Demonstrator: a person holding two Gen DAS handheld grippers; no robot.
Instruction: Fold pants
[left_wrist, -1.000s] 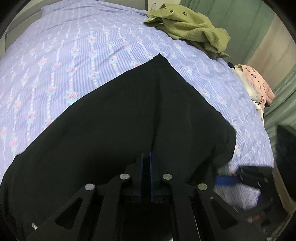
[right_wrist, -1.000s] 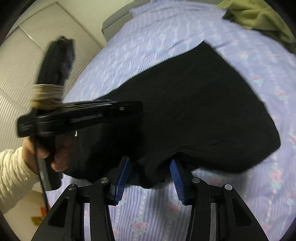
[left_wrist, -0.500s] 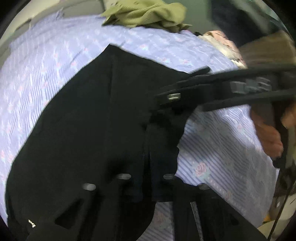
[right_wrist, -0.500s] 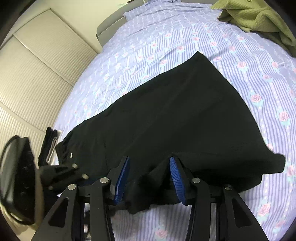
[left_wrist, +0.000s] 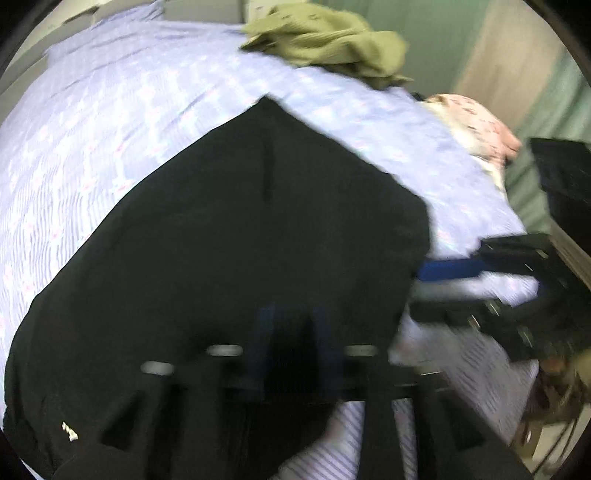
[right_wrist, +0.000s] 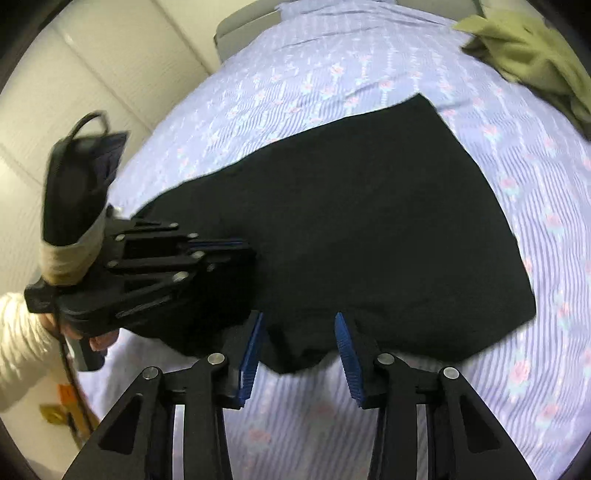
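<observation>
On left: white panelled wall, left gripper opening, apparently over pants' edge | centre: black pants flat on lilac floral bedsheet | near: right gripper closing, pads astride hem, not pressing | right: olive garment.

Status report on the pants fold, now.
Left tool opening over the black pants. Right tool closing, pants edge between its pads. Green garment lies clear, far corner.

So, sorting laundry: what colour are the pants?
Black pants, clearest in the right wrist view.
</observation>
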